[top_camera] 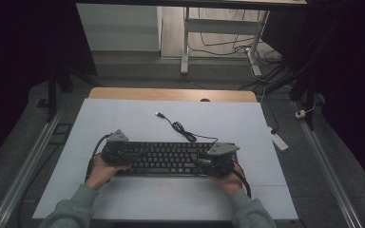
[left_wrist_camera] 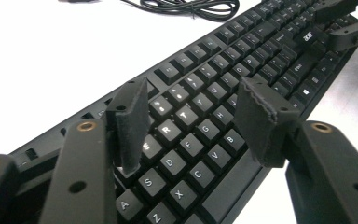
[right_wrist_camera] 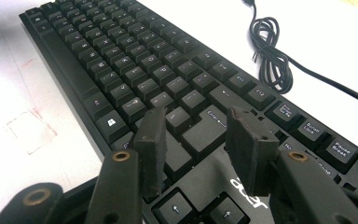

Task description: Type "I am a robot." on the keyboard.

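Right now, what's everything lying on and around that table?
keyboard: one, black, near edge of the table, across both hands.
keyboard cable: one, black, loosely coiled behind the keyboard, plug lying free.
table: one, white top with a wooden strip at its far edge.
left gripper: one, black, jaws open over the letter keys, nothing between them.
right gripper: one, black, jaws open over the Enter key area.
sleeves: two, grey-green, bottom of the high view.

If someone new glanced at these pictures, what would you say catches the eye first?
The black keyboard lies across the near half of the white table, dark against the pale top. The left gripper and the right gripper hang over its two ends with jaws apart and nothing between them. Behind it, the keyboard's cable lies loosely coiled, its plug free on the table.
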`<state>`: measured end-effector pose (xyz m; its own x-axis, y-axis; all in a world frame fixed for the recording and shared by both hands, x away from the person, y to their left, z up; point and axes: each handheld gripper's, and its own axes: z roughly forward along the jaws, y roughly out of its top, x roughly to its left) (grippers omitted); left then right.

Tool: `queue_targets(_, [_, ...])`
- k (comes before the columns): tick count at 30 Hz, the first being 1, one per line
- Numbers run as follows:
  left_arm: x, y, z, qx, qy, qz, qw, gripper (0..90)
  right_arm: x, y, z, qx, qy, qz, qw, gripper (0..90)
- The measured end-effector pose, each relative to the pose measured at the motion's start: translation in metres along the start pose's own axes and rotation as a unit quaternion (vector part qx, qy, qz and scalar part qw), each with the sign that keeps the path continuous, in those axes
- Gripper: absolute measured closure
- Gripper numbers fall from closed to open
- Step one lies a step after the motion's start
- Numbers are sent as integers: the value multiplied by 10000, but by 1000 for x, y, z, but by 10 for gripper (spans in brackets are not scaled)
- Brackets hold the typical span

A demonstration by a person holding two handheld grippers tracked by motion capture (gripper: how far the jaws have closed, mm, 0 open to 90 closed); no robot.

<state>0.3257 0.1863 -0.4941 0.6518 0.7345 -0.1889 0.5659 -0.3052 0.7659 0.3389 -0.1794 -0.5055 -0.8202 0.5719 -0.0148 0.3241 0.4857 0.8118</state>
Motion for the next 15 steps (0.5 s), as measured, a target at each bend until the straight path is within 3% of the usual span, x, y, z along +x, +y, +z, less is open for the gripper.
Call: queue_targets(15, [3, 0, -1, 47, 38, -125, 9999, 336, 0, 0, 0, -14, -1, -11, 10000, 573])
